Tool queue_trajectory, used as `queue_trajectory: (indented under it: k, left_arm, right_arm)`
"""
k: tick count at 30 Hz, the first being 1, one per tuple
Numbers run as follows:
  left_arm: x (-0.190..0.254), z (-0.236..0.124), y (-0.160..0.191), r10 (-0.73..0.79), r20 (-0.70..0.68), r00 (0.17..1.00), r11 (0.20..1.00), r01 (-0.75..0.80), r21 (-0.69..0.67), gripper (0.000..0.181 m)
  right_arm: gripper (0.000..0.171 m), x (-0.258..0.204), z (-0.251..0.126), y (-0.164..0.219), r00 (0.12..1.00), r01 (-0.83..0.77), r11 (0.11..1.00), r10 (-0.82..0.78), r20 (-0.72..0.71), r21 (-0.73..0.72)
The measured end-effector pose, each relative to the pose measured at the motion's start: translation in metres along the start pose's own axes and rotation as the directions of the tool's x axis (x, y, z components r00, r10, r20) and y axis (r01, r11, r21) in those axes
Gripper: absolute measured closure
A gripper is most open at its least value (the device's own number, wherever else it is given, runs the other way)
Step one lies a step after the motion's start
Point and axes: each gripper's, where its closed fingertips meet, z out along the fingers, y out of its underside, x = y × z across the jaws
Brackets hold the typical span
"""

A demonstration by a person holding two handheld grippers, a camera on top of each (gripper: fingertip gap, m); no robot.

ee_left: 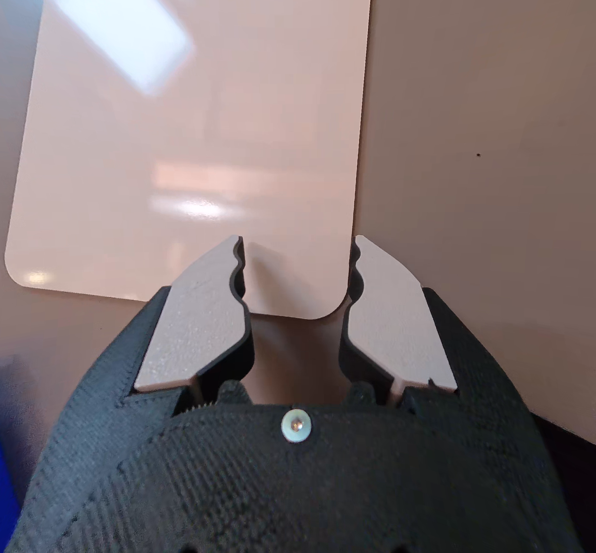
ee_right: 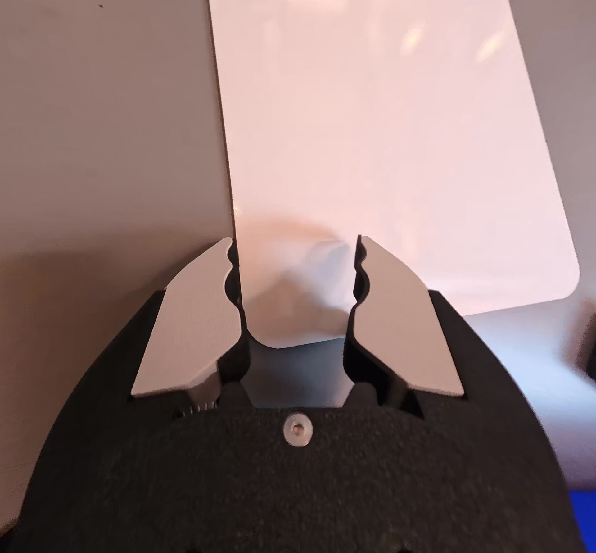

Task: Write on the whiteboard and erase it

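Both grippers' jaws apart, empty.

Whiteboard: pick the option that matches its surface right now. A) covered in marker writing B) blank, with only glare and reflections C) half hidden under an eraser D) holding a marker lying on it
B: the whiteboard shows only glossy light patches in both wrist views, with no marks or objects on it.

plain matte grey-brown surface [ee_left: 467, 118], one small dark speck on it. a glossy pale whiteboard [ee_left: 200, 118] with rounded corners lies flat on it, its face blank, showing light reflections.
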Motion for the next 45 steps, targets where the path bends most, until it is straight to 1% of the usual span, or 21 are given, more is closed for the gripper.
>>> queue_trajectory:
  k: [5,6,7,8,9,10,11,13,16,18,20,24,26,31,32,34,37,39,41,43,45]
  left_arm:
    - [-0.005,0.001,-0.003,0.02,0.025,0.999,1.0,-0.02,0.006,0.117]
    - [-0.006,-0.002,-0.006,0.03,0.045,0.999,0.999,-0.032,0.034,0.117]
    - [-0.012,-0.009,-0.019,0.033,0.089,0.995,0.992,-0.043,0.117,0.12]
    - [-0.022,-0.023,-0.038,0.011,0.149,0.989,0.968,-0.048,0.245,0.129]
    - [-0.037,-0.047,-0.06,-0.046,0.229,0.972,0.915,-0.051,0.399,0.142]
    - [-0.055,-0.076,-0.08,-0.129,0.296,0.946,0.829,-0.061,0.557,0.152]
    - [-0.072,-0.104,-0.091,-0.214,0.336,0.917,0.745,-0.069,0.664,0.16]
    - [-0.108,-0.144,-0.093,-0.372,0.418,0.829,0.648,-0.091,0.756,0.164]
    - [-0.153,-0.178,-0.076,-0.575,0.487,0.657,0.581,-0.091,0.809,0.179]
    - [-0.177,-0.189,-0.054,-0.673,0.523,0.523,0.577,-0.071,0.814,0.181]
    - [-0.194,-0.19,-0.031,-0.734,0.53,0.424,0.571,-0.036,0.82,0.181]
    - [-0.221,-0.181,0.009,-0.752,0.595,0.283,0.63,0.047,0.775,0.181]
    - [-0.23,-0.175,0.024,-0.752,0.613,0.243,0.646,0.086,0.759,0.181]
    - [-0.249,-0.165,0.042,-0.716,0.664,0.216,0.697,0.178,0.694,0.181]
    - [-0.257,-0.161,0.047,-0.703,0.674,0.227,0.711,0.237,0.662,0.181]
    - [-0.277,-0.148,0.062,-0.707,0.662,0.249,0.7,0.382,0.604,0.18]
    - [-0.301,-0.114,0.094,-0.762,0.585,0.277,0.595,0.654,0.466,0.151]
    - [-0.306,-0.093,0.118,-0.779,0.566,0.27,0.52,0.782,0.343,0.137]
    - [-0.313,-0.086,0.129,-0.792,0.56,0.244,0.477,0.819,0.318,0.138]
    - [-0.314,-0.076,0.133,-0.834,0.505,0.222,0.411,0.86,0.301,0.134]
    - [-0.316,-0.071,0.138,-0.849,0.487,0.205,0.377,0.881,0.287,0.136]
  right_arm:
    - [0.103,0.005,-0.002,0.002,1.0,-0.002,1.0,0.002,-0.016,-0.001]
    - [0.102,0.007,-0.003,-0.001,1.0,0.002,1.0,-0.002,-0.016,0.015]
    - [0.103,0.007,-0.007,-0.013,1.0,-0.013,0.997,0.015,-0.022,0.075]
    - [0.106,0.014,-0.018,-0.028,0.998,-0.041,0.986,0.049,-0.045,0.162]
    - [0.108,0.025,-0.032,-0.044,0.993,-0.066,0.965,0.088,-0.078,0.253]
    - [0.111,0.04,-0.048,-0.062,0.985,-0.075,0.937,0.124,-0.124,0.34]
    - [0.113,0.056,-0.065,-0.079,0.973,-0.071,0.903,0.156,-0.168,0.425]
    - [0.115,0.089,-0.097,-0.109,0.935,-0.047,0.817,0.239,-0.263,0.574]
    - [0.12,0.136,-0.133,-0.127,0.838,0.021,0.716,0.368,-0.403,0.698]
    - [0.127,0.158,-0.148,-0.123,0.756,0.062,0.66,0.459,-0.467,0.749]
    - [0.142,0.173,-0.157,-0.109,0.66,0.086,0.632,0.542,-0.519,0.77]
    - [0.162,0.185,-0.165,-0.086,0.521,0.096,0.647,0.615,-0.592,0.756]
    - [0.168,0.188,-0.168,-0.078,0.481,0.09,0.65,0.635,-0.604,0.755]
    - [0.171,0.196,-0.164,-0.069,0.461,0.059,0.657,0.65,-0.604,0.752]
    - [0.171,0.197,-0.165,-0.069,0.458,0.061,0.661,0.647,-0.61,0.748]
    - [0.171,0.198,-0.165,-0.069,0.459,0.059,0.66,0.648,-0.607,0.749]
    - [0.171,0.199,-0.163,-0.068,0.468,0.053,0.661,0.645,-0.604,0.748]
    - [0.171,0.199,-0.16,-0.067,0.478,0.047,0.669,0.637,-0.604,0.742]
    - [0.171,0.2,-0.158,-0.065,0.487,0.036,0.673,0.634,-0.601,0.739]
    - [0.171,0.2,-0.155,-0.063,0.495,0.023,0.675,0.633,-0.596,0.737]
    - [0.171,0.202,-0.153,-0.062,0.498,0.01,0.673,0.638,-0.587,0.74]
